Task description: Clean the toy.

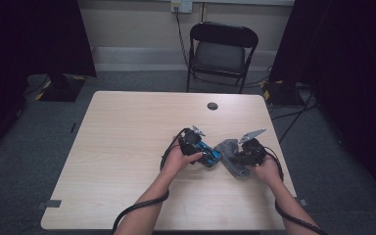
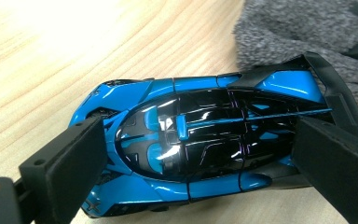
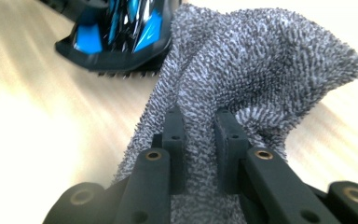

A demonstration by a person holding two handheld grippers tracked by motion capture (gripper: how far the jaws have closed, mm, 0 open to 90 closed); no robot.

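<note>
- Two things sit under your hands on the pale wood-grain surface (image 1: 127,147): a glossy toy car (image 2: 200,149) in bright blue and black, low and wedge-shaped with a black rear wing, and a grey cloth (image 3: 261,70) of nubby, looped terry, soft and rumpled into folds.
- From above, the car (image 1: 208,155) lies toward 4 o'clock of the surface's middle, and the cloth (image 1: 233,157) lies just beside it at its 3 o'clock, the two touching or very nearly so.
- Your left gripper (image 1: 196,147) has its jaws spread wide around the car lengthwise, one flat black pad at the nose, the other at the tail under the wing; both pads sit against the bodywork, so the car looks held.
- Your right gripper (image 3: 200,140) has its jaws drawn nearly together, pinching a fold of the cloth between the two narrow pads.
- Your left hand (image 1: 178,159) wraps its gripper from 7 o'clock, forearm angled inward.
- Your right hand (image 1: 267,169) grips its gripper (image 1: 247,149) from 5 o'clock, aimed toward the car.
</note>
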